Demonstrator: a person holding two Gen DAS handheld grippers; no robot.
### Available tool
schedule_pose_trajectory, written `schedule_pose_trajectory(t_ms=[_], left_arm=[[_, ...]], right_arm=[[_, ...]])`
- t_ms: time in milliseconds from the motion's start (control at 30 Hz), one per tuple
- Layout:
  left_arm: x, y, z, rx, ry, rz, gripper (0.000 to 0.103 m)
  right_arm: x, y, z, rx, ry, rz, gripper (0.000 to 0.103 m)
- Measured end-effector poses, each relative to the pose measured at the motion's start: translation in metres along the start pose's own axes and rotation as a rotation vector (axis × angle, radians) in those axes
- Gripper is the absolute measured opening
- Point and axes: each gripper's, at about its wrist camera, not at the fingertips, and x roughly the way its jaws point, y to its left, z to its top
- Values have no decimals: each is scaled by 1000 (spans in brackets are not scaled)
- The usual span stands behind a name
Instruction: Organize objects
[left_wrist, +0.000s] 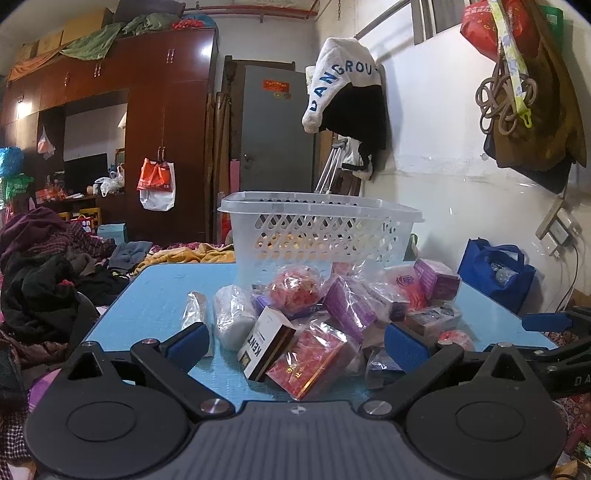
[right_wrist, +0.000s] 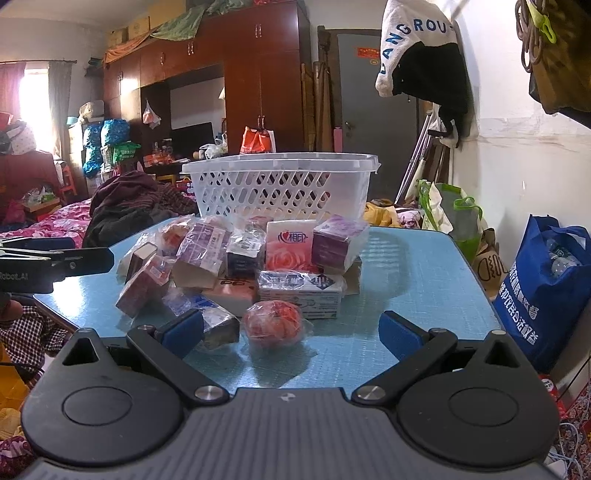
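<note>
A heap of plastic-wrapped boxes and packets lies on the blue table (left_wrist: 155, 295) (right_wrist: 413, 280) in front of a white perforated basket (left_wrist: 317, 236) (right_wrist: 280, 188). My left gripper (left_wrist: 295, 345) stands open at the near edge, with a white Kent box (left_wrist: 264, 345) and a red box (left_wrist: 314, 360) between its fingers, untouched. My right gripper (right_wrist: 291, 332) is open too, framing a wrapped red ball (right_wrist: 274, 323). Behind the ball sit a rose-printed tissue pack (right_wrist: 290, 243) and a purple box (right_wrist: 338, 242). The right gripper's tip (left_wrist: 546, 322) shows in the left wrist view.
A pile of dark clothes (left_wrist: 48, 273) lies on the bed left of the table. A blue tote bag (right_wrist: 550, 291) stands against the right wall. A dark wooden wardrobe (left_wrist: 159, 122) and a grey door (left_wrist: 277, 125) are behind. The other gripper (right_wrist: 55, 264) reaches in from the left.
</note>
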Motion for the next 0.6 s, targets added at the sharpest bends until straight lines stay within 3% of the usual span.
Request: schedule_pose_trajectory(t_ms=[600], left_arm=[[1, -2, -2, 23, -5, -10, 103]], right_arm=[[0, 0, 0, -3, -9, 15, 103]])
